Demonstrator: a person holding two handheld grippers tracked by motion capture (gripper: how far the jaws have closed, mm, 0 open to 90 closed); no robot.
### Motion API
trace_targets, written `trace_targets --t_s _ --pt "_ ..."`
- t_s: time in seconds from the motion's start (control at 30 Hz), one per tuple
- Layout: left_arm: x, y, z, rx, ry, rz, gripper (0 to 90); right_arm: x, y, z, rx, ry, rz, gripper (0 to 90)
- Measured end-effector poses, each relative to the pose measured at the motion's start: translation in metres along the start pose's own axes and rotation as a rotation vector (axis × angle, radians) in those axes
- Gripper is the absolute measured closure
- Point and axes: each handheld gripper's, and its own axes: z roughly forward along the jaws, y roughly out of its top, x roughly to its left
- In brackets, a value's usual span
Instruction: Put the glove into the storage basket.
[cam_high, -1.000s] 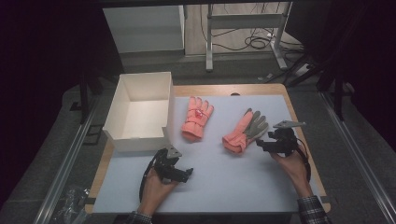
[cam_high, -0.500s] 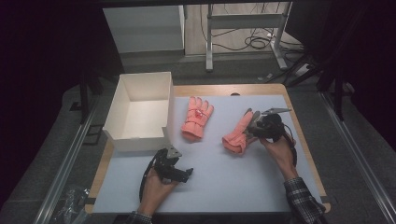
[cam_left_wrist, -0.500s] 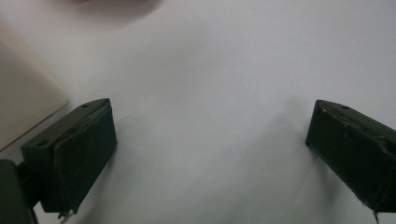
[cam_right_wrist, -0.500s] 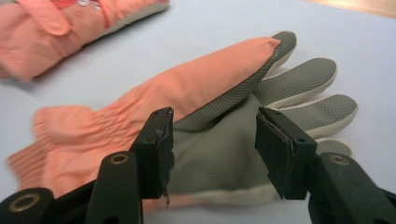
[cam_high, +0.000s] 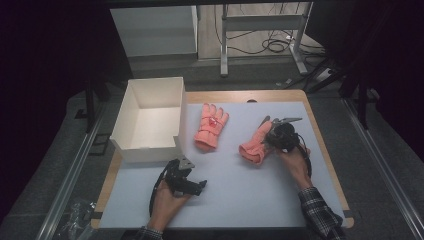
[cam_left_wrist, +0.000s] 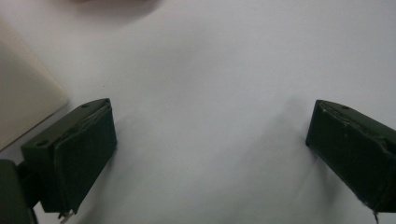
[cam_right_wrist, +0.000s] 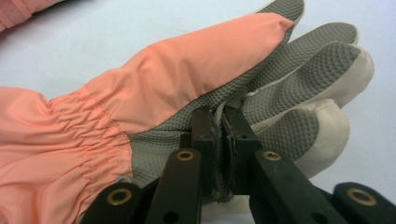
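Two salmon-pink gloves lie on the white mat. The left glove (cam_high: 210, 127) lies flat near the box. The right glove (cam_high: 254, 146) shows its grey grip palm (cam_right_wrist: 285, 60). My right gripper (cam_high: 274, 134) sits over this glove's finger end. Its jaws have just been closing, and the right gripper (cam_right_wrist: 218, 116) is now shut on a fold of the glove's grey palm fabric. My left gripper (cam_high: 192, 186) rests low on the mat near the front; in its own view the left gripper (cam_left_wrist: 210, 140) stands open with bare mat between the jaws.
An open white box (cam_high: 147, 151) stands at the mat's left, its corner (cam_left_wrist: 23, 107) close to the left gripper. The other glove's cuff (cam_right_wrist: 18, 14) shows at the top left of the right gripper view. Dark floor and table legs lie beyond the far edge.
My right gripper moved left from the mat's right side onto the right glove, and its jaws closed on the glove's palm. The left gripper stayed put.
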Motion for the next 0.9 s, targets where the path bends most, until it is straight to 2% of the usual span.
trace_targets --t_s 0.17,0.47,0.57,0.67,0.7,0.73,0.9 --pt "0.000 0.000 0.000 0.000 0.000 0.000 1.8 -0.005 -0.001 -0.008 -0.026 0.042 0.029 86.0" --pt "0.000 0.000 0.000 0.001 0.000 0.000 1.9 -0.004 0.000 -0.033 -0.068 0.111 0.027 86.4" --pt "0.000 0.000 0.000 -0.002 0.000 -0.003 1.9 -0.001 -0.002 -0.042 -0.071 0.136 0.013 86.5" --pt "0.000 0.000 0.000 -0.003 0.000 -0.005 1.9 0.003 -0.005 -0.051 -0.081 0.179 0.025 86.6" --pt "0.000 0.000 0.000 -0.003 0.000 -0.005 1.9 0.003 -0.005 -0.051 -0.081 0.179 0.025 86.6" --pt "0.000 0.000 0.000 -0.003 0.000 -0.004 1.9 0.006 -0.007 -0.057 -0.088 0.208 0.025 86.7" --pt "0.000 0.000 0.000 0.000 0.000 -0.001 1.9 0.014 -0.012 -0.071 -0.096 0.268 0.001 86.6"
